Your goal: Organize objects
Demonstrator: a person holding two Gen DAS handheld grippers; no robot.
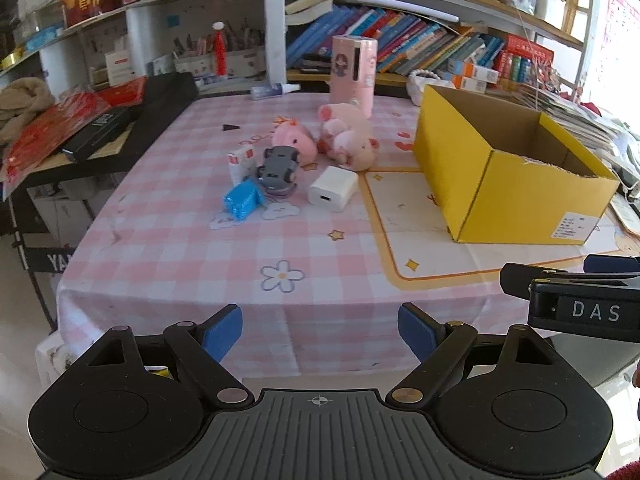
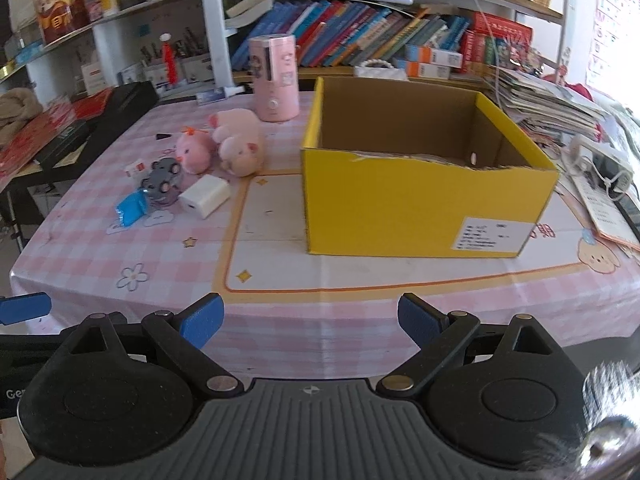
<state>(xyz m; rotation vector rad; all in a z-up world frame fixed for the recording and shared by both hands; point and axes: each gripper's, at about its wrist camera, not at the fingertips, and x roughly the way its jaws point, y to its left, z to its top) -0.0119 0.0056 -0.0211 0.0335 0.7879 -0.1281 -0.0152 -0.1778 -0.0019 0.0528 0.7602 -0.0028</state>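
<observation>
One white label [image 2: 489,234], its print unreadable, fronts the yellow box [image 2: 424,208].

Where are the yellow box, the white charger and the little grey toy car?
yellow box [image 2: 400,208]: right wrist view, on its front wall.
white charger [image 1: 334,188]: left wrist view, on its top face.
grey toy car [image 1: 279,165]: left wrist view, on its underside.

The cardboard box [image 2: 428,184] stands on the table [image 2: 320,280] — right of the toys. The charger [image 2: 204,197] lies before the plush pig [image 2: 240,142]; the toy car [image 2: 162,178] lies just left.
</observation>
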